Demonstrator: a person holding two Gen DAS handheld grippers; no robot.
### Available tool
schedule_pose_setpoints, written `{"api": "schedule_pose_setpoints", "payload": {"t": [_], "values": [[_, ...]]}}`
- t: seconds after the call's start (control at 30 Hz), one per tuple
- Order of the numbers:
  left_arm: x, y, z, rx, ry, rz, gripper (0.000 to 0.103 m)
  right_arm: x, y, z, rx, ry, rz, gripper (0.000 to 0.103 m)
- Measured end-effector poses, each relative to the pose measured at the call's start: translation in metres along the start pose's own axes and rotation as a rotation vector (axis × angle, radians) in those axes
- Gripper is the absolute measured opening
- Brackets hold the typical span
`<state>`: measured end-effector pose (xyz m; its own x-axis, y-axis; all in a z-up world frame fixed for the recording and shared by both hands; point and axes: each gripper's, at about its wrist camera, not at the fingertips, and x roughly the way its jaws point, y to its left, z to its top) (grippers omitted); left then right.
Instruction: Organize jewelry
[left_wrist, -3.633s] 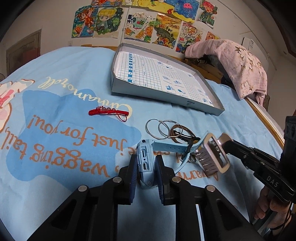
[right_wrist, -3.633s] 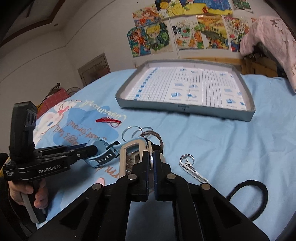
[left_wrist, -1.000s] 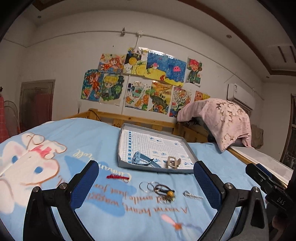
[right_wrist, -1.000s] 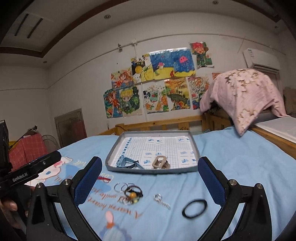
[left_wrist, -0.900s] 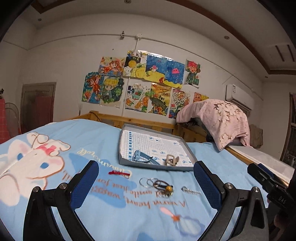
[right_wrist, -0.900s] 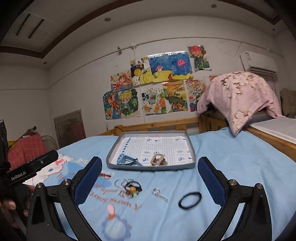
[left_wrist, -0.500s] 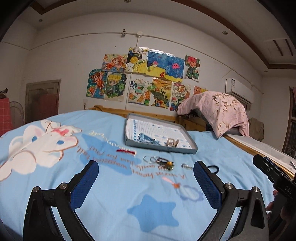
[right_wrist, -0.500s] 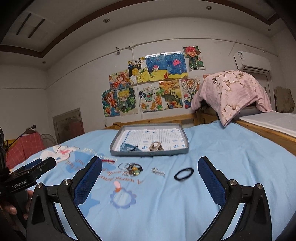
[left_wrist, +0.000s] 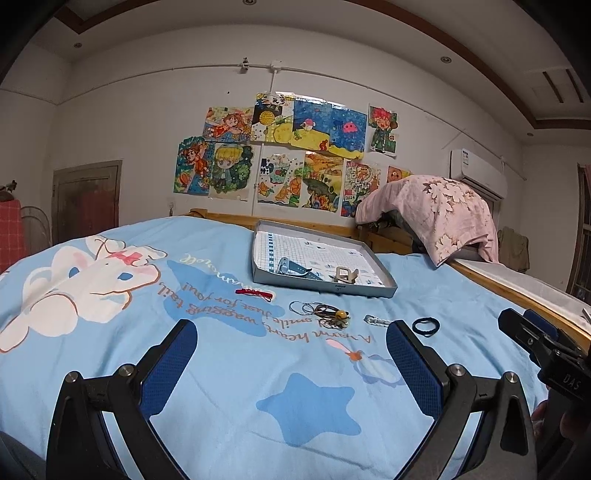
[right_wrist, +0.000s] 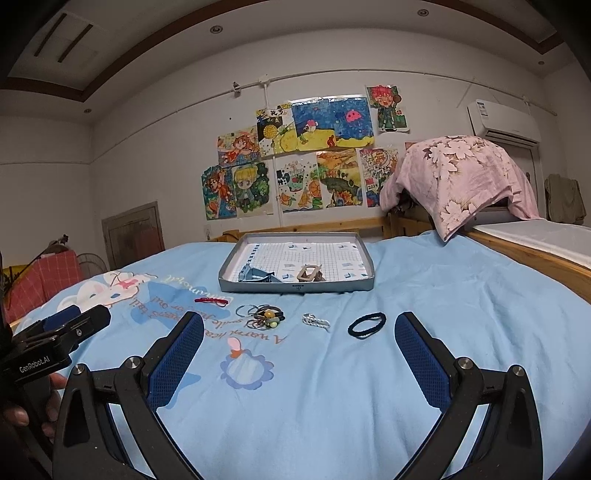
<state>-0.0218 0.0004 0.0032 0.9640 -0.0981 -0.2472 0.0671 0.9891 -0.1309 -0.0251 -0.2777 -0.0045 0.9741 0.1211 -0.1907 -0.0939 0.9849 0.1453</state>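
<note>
Both tools are up off the bed and empty: your left gripper (left_wrist: 291, 354) has its blue-padded jaws spread wide, and your right gripper (right_wrist: 299, 350) is spread just as wide, nothing between the pads on either side. The other tool shows at the edge of each wrist view.

What's left to sort lies in a loose row on the blue bedsheet (left_wrist: 221, 369), in front of the tray. From your left: a red braided bracelet (left_wrist: 254, 292), then a tangle of thin wire rings and hair ties (left_wrist: 320, 311) with a yellow bead in it, then a small silver clasp (right_wrist: 316, 320), and out on your right a black hair tie (right_wrist: 366, 324), well apart from the rest.

My read is you're choosing the next piece. The black hair tie looks easiest for the right gripper: it lies alone and flat. Come down low, pads either side of one strand of the loop, and close near the sheet without pinching fabric. The red bracelet suits the left tool; grip it across the braid. Leave the tangle until last, since lifting one ring will likely drag its neighbours.

The grey tray (right_wrist: 295, 287), lined with grid paper, holds two things near its front wall: a blue watch (left_wrist: 291, 266) on the left, a beige buckle-like piece (left_wrist: 344, 275) beside it. The back of the tray is free.
</note>
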Motion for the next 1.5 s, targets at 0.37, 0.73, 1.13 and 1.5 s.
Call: {"api": "schedule_pose_setpoints", "payload": {"t": [0.37, 0.73, 1.13, 1.5], "values": [[0.022, -0.001, 0.018, 0.017, 0.024, 0.028, 0.103, 0.008, -0.009, 0.007, 0.031, -0.010, 0.004, 0.102], [0.083, -0.009, 0.039, 0.021, 0.060, 0.031, 0.103, 0.051, -0.038, 0.035, 0.060, -0.002, -0.037, 0.102], [0.171, -0.032, 0.038, 0.023, 0.131, 0.011, 0.103, 0.123, -0.078, 0.050, 0.062, 0.047, -0.095, 0.102], [0.207, -0.026, 0.016, -0.004, 0.262, -0.075, 0.103, 0.163, -0.082, 0.023, 0.055, 0.206, -0.096, 0.094]]}}
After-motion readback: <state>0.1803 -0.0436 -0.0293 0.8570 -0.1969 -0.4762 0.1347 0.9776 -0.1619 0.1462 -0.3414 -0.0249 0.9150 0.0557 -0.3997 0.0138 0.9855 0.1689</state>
